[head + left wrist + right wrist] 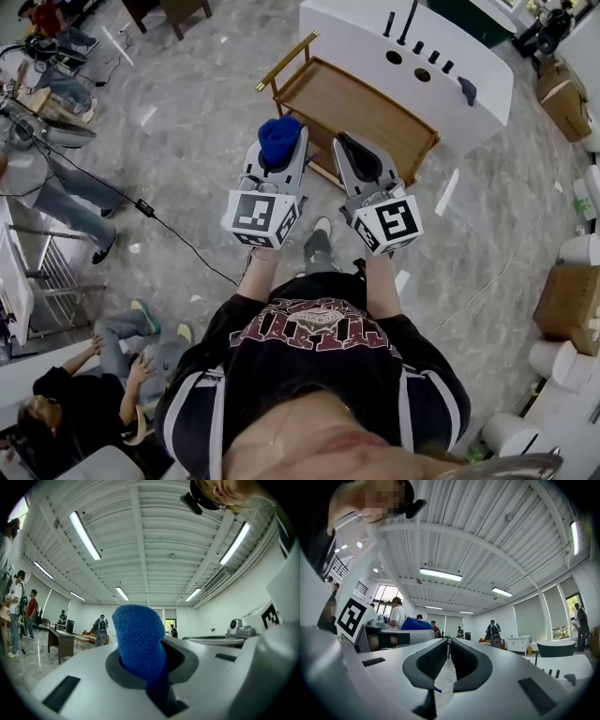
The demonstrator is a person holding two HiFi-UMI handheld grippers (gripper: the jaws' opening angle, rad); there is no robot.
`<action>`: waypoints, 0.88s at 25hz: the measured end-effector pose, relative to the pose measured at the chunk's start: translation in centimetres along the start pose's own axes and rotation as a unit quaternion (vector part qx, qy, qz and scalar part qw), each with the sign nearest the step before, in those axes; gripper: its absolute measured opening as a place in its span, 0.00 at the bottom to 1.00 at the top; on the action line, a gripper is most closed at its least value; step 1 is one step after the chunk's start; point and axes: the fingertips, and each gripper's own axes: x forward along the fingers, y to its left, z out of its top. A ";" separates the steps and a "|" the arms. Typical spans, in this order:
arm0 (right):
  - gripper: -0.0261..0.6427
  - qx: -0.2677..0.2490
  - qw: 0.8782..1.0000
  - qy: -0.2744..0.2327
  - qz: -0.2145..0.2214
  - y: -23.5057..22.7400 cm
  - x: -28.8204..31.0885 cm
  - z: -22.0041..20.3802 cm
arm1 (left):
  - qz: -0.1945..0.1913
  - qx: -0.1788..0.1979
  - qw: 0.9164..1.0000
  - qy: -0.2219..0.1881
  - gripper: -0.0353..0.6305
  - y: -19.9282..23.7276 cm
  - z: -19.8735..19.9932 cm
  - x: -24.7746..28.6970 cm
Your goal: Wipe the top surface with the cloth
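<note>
Head view, far left: people (pixel 70 202) stand and sit along the room's edge, and a black cable (pixel 164 225) trails over the grey floor (pixel 187 94).
Left gripper (pixel 280 142): held out in front of the person's chest, above the floor, with its jaws clamped on the blue cloth (pixel 277 134).
Cloth: bunched and bulging past the jaw tips, in the air near the wooden bench's left corner and not touching it.
Left gripper view: the cloth (pixel 138 639) fills the gap of the left gripper (pixel 143 665), with ceiling and far room behind it.
Right gripper (pixel 354 150): just beside the left one but apart from it. Its jaws are drawn almost together with nothing between them.
Right gripper view: only a thin slit shows between the pads (pixel 433 660) of the right gripper (pixel 449 656).
Wooden bench (pixel 375 117): ahead of both grippers, with a raised rim round its top and a brass handle (pixel 286 61) at its left end.
White bench (pixel 366 37): close behind the wooden one.
Open room: there is broad floor left of the handle and a narrower strip on the right before the cardboard boxes (pixel 567 305).
</note>
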 end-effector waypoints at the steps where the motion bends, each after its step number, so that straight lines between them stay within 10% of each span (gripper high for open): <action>1: 0.06 0.002 1.000 0.003 0.010 -0.6 1.2 -0.5 | 0.000 0.000 1.000 -0.001 0.19 0.9 0.0 1.1; 11: 0.07 0.006 0.996 0.029 0.083 -7.6 13.2 -2.8 | -0.014 0.003 1.000 0.014 0.19 7.9 0.0 13.4; 22: 0.07 -0.012 1.000 0.023 0.017 -18.9 16.4 -3.7 | 0.017 0.030 0.997 0.067 0.19 10.8 -4.8 22.8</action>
